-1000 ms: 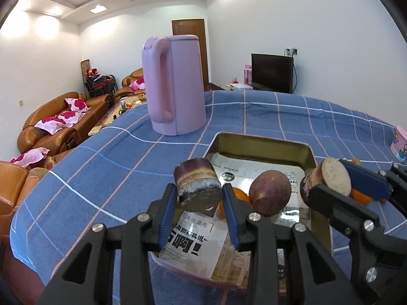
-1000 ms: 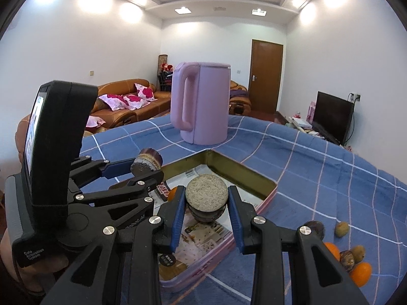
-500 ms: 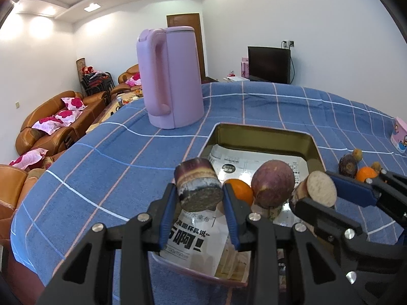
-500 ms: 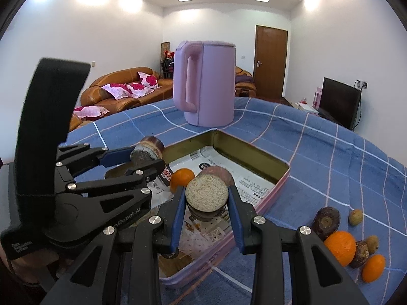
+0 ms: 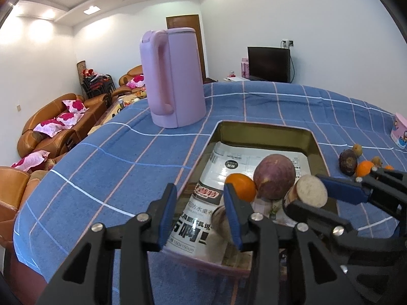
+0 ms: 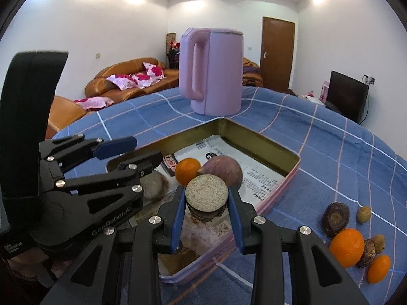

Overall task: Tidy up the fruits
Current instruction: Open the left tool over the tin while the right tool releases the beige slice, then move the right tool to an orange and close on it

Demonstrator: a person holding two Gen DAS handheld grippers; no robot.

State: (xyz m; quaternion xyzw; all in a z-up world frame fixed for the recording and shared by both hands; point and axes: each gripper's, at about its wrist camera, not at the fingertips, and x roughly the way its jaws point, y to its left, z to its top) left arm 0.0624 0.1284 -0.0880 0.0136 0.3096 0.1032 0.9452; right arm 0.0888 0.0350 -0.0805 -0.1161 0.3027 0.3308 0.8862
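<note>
My left gripper (image 5: 199, 198) hangs over the near end of the paper-lined tin tray (image 5: 264, 124), its jaws opening with nothing between them. A purple-skinned cut chunk (image 5: 220, 222) lies on the newspaper just below, partly hidden by the right finger; the right wrist view shows this chunk (image 6: 152, 183) beside the left gripper (image 6: 132, 152). My right gripper (image 6: 206, 195) is shut on a second cut chunk (image 6: 206, 190), pale face up, over the tray's (image 6: 257, 132) near side. An orange (image 6: 187, 170) and a round purple tuber (image 6: 223, 169) rest in the tray.
A tall pink kettle (image 5: 175, 81) stands on the blue checked cloth behind the tray. To the tray's right lie loose fruits: a large orange (image 6: 346, 244), a small orange (image 6: 379, 268), a dark purple fruit (image 6: 334, 218) and several small brown ones. Sofas stand beyond the table's left edge.
The left jaws have spread and the purple-skinned chunk has dropped from them onto the tray's newspaper. The right gripper still holds its chunk and now looks further down over the tray.
</note>
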